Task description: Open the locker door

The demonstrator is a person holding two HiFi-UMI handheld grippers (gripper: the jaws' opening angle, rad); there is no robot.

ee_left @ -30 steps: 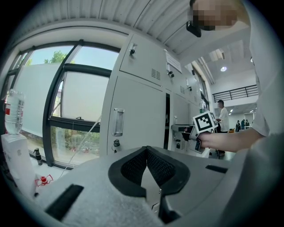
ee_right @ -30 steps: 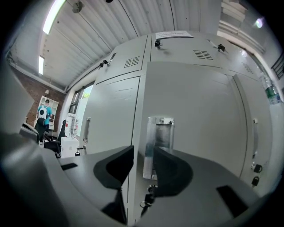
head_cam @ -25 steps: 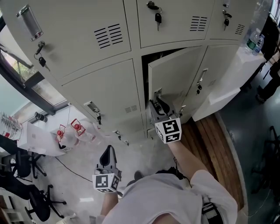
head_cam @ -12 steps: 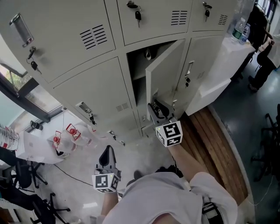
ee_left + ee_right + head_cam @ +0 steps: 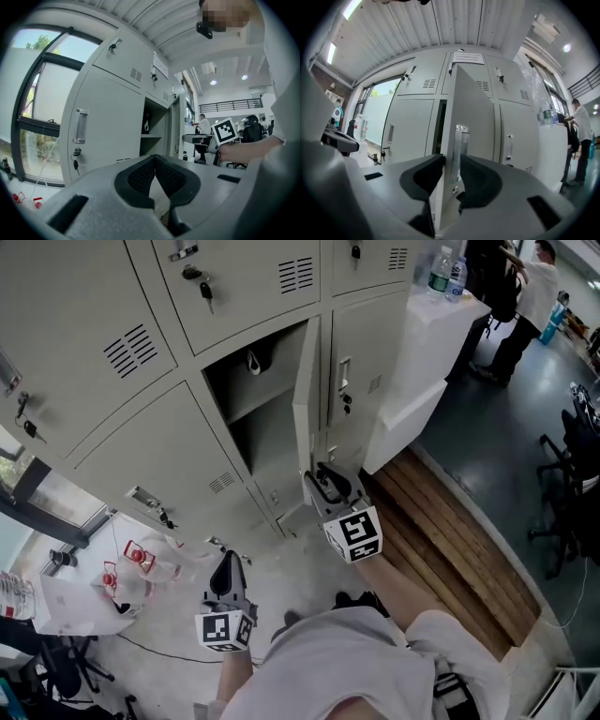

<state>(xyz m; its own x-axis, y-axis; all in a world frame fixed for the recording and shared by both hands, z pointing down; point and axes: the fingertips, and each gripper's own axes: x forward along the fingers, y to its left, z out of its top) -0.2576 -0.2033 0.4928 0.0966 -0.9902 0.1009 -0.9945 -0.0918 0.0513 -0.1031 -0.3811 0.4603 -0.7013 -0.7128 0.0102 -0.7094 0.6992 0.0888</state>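
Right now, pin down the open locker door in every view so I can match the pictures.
Head view: the open door is at top centre, seen nearly edge-on.
Left gripper view: the door is a narrow upright strip just right of centre.
Right gripper view: the door stands large in the centre, swung toward the camera.
Shared landmark: the dark compartment lies just left of the door in all three.

The right arm [image 5: 398, 582] reaches out in front, and the right gripper [image 5: 323, 481] pinches the edge of the locker door [image 5: 306, 399] between its two jaws, while the left gripper [image 5: 229, 563] sits close to the body, pointing forward, jaws pressed together on nothing.
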